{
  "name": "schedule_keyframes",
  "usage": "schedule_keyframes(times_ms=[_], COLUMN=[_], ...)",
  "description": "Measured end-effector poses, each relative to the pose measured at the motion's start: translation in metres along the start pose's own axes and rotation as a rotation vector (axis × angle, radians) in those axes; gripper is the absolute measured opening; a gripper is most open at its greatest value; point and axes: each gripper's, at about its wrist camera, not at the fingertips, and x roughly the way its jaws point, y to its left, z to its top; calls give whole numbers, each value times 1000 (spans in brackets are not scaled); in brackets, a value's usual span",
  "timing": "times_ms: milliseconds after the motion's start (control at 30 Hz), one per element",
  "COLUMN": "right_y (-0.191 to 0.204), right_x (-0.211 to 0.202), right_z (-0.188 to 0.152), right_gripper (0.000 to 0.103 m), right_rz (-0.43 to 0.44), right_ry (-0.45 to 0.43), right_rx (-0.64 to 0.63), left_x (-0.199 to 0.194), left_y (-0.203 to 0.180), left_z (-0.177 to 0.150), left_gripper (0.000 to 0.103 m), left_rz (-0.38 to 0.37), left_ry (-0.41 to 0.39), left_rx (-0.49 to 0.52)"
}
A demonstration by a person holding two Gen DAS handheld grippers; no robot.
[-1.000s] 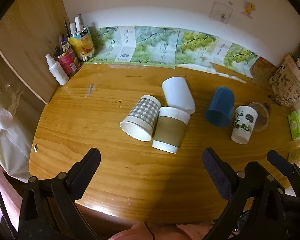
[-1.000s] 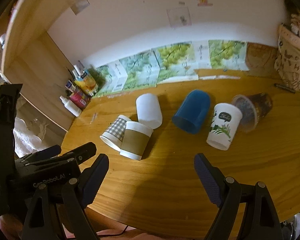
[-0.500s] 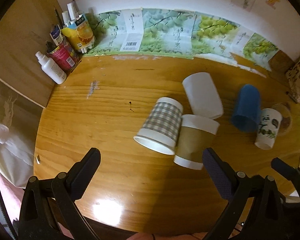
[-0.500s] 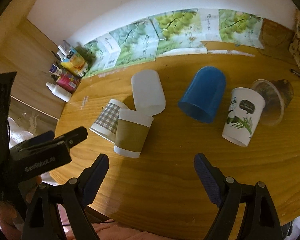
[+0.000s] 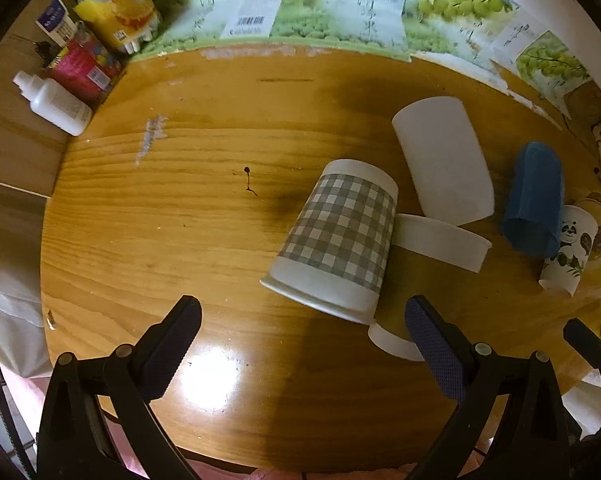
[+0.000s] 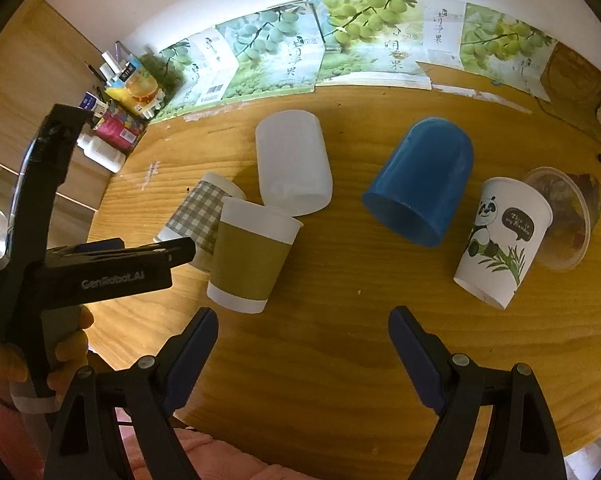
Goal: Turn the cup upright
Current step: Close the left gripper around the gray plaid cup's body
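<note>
1. White bottle (image 5: 56, 104) and coloured cartons (image 5: 116, 12) stand at the far left corner of the wooden table (image 5: 180, 208), against the grape-print panels (image 6: 360, 56) lining the wall.
2. Left gripper (image 5: 296, 340): jaws wide apart, holding nothing, hovering just short of the checked cup's rim.
3. Checked cup (image 5: 340, 236): on its side, mouth towards the camera, its side touching the brown-sleeved cup (image 6: 252, 256).
4. Brown-sleeved cup: on its side, mouth towards the table's near edge; partly hidden by the checked cup in the left wrist view.
5. White cup (image 6: 292, 168): on its side behind those two, touching the brown-sleeved cup's base.
6. Right gripper (image 6: 304, 344): jaws wide apart, empty, above bare table.
7. Blue cup (image 6: 420, 180): on its side, mouth forward, apart from the white cup.
8. Panda cup (image 6: 504, 240): on its side, leaning against a clear plastic cup (image 6: 568, 220).
</note>
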Motion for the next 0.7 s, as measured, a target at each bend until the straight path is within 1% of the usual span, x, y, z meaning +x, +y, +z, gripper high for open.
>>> schedule_keyframes(times_ms=[167, 367, 500, 600, 667, 700], right_y=[-2, -2, -2, -1, -1, -1], right_x=[4, 7, 9, 10, 11, 12], right_z=[5, 8, 9, 9, 10, 10], right_gripper=[88, 88, 88, 88, 88, 88], right_rz=[-9, -16, -21, -21, -22, -24], right_ry=[11, 19, 25, 27, 29, 31], right_rx=[1, 4, 1, 3, 6, 8], left_x=[10, 23, 31, 35, 38, 40], left_y=[4, 8, 7, 4, 3, 2], left_z=[8, 15, 21, 25, 29, 31], left_gripper=[102, 102, 102, 102, 99, 96], left_rz=[-22, -21, -32, -25, -25, -27], left_ry=[27, 70, 86, 85, 83, 83], left_rx=[-13, -18, -4, 21, 35, 41])
